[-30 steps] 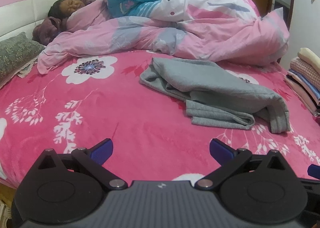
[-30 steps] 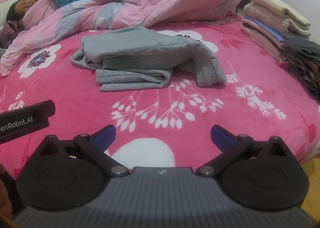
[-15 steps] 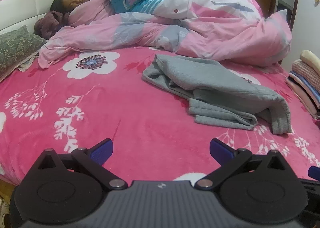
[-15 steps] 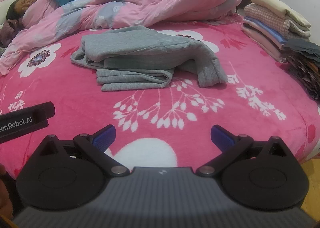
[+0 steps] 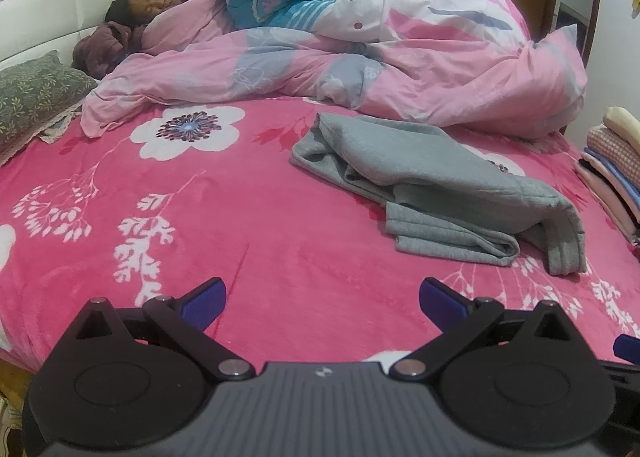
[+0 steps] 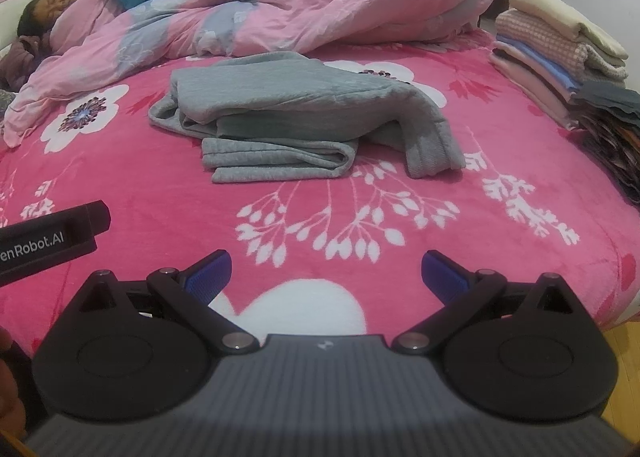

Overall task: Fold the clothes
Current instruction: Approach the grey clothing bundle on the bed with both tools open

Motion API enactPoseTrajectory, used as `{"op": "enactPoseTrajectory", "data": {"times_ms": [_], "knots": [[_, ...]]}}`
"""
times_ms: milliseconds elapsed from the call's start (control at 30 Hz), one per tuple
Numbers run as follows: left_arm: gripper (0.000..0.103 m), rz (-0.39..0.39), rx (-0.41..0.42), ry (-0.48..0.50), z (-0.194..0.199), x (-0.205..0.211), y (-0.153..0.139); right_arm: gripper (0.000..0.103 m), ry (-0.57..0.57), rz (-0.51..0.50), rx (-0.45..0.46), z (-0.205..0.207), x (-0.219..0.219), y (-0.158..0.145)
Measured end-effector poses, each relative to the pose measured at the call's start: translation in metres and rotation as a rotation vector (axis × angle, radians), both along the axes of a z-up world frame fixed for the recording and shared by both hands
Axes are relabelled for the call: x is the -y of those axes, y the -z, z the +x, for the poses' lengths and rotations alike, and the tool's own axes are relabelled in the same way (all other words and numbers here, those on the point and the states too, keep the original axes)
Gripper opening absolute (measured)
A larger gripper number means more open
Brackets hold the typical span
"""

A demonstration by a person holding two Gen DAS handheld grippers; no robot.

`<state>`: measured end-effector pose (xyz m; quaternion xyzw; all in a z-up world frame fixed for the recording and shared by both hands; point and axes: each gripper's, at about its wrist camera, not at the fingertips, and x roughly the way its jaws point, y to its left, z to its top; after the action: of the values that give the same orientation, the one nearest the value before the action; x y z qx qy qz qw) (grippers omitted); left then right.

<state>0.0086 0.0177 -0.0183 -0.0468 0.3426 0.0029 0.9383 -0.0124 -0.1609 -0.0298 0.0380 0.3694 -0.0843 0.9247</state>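
A grey sweatshirt (image 5: pixel 432 177) lies loosely folded on the pink flowered bedspread (image 5: pixel 240 225), right of centre in the left wrist view. It also shows in the right wrist view (image 6: pixel 296 117), straight ahead, with one sleeve hanging over its right side. My left gripper (image 5: pixel 322 303) is open and empty, low over the bed's near edge, well short of the sweatshirt. My right gripper (image 6: pixel 326 275) is open and empty, also near the front edge. The left gripper's body (image 6: pixel 48 241) shows at the left of the right wrist view.
A stack of folded clothes (image 6: pixel 560 53) sits at the bed's right edge, also in the left wrist view (image 5: pixel 616 161). A crumpled pink duvet (image 5: pixel 360 57) covers a sleeping person (image 5: pixel 148 5) across the far side. A patterned pillow (image 5: pixel 32 97) lies far left.
Both grippers have moved slightly closer to the sweatshirt and the left view has tilted a little. The sweatshirt has not moved. Both stay open.
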Motion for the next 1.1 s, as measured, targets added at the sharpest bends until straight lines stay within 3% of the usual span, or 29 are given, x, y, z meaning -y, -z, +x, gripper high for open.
{"op": "enactPoseTrajectory", "data": {"times_ms": [567, 967, 1100], "knots": [[0.103, 0.003, 0.007, -0.010, 0.011, -0.005, 0.000, 0.102, -0.009, 0.001, -0.005, 0.016, -0.003, 0.000], [0.103, -0.045, 0.099, 0.052, 0.024, 0.001, 0.003, 0.102, 0.007, 0.034, -0.030, 0.038, 0.011, 0.017], [0.103, -0.071, 0.142, 0.089, 0.034, 0.005, 0.006, 0.102, -0.008, 0.105, -0.009, 0.045, 0.032, 0.025]]}}
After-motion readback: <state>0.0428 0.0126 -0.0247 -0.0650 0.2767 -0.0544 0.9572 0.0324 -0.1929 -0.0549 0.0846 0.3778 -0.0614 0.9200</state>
